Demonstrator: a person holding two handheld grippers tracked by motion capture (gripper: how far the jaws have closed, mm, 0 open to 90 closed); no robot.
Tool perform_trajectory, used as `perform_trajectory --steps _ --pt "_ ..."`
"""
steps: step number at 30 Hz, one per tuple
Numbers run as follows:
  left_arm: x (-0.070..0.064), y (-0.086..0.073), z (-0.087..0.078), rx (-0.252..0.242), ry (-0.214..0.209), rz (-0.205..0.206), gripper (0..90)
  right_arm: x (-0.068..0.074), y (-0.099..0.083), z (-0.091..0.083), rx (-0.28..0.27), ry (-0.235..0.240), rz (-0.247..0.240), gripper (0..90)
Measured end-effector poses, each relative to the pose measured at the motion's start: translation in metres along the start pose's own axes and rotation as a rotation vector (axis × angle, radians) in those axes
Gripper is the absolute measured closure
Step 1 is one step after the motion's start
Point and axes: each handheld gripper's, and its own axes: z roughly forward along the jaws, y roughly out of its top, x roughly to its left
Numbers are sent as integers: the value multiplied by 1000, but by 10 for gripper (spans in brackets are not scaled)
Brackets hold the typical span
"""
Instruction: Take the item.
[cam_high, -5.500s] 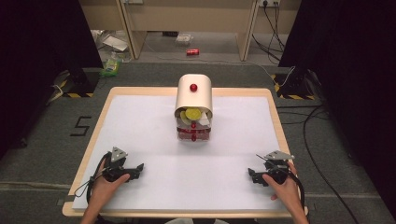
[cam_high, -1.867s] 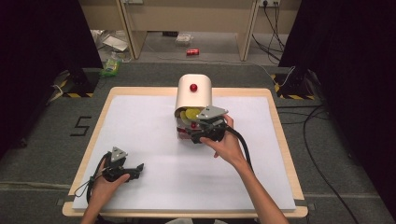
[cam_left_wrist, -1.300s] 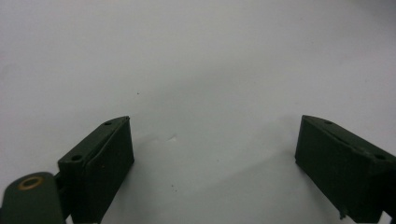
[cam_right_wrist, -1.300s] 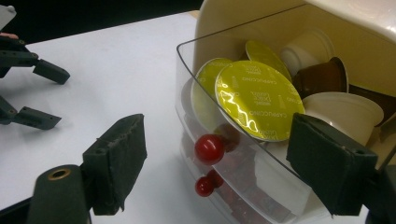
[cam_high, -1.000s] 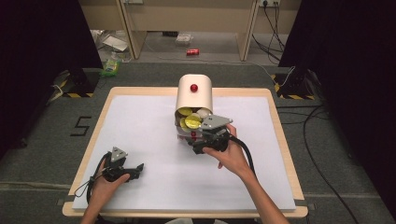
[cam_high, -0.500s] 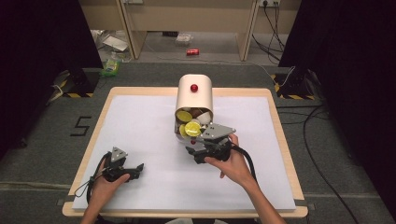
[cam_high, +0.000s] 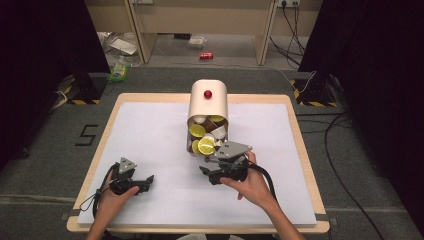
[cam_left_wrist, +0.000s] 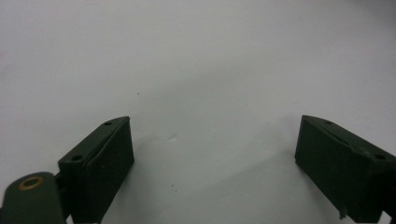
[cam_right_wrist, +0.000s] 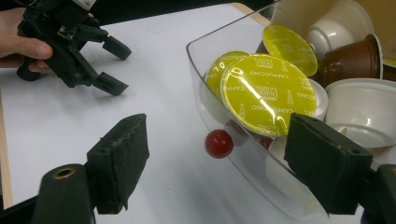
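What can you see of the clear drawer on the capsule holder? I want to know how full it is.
The clear drawer is see-through plastic with a red knob on its front. It stands pulled out from the cream holder, piled with yellow-lidded, white and brown capsules. The right gripper has open jaws on either side of its front.

capsules (cam_high: 206, 145) in drawer (cam_right_wrist: 224, 88), right tool (cam_high: 216, 171) before it

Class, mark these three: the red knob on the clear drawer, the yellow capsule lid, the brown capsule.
red knob (cam_right_wrist: 219, 143), right gripper view, on its round face.
yellow capsule lid (cam_right_wrist: 268, 94), right gripper view, middle of the foil.
brown capsule (cam_right_wrist: 351, 59), right gripper view, on its side wall.
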Motion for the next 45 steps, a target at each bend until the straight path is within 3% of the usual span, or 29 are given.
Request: perform_trajectory --steps 8,19,30,45 --pt "0 0 0 0 0 0 109 4 -2 0 18 -1 -17 226" --pt "0 0 0 0 0 0 109 7 -4 -2 31 11 -2 244" --pt "0 0 0 0 0 0 110 2 2 -10 -17 5 30 250" --pt "0 0 0 0 0 0 110 -7 17 -5 -47 -42 87 291"
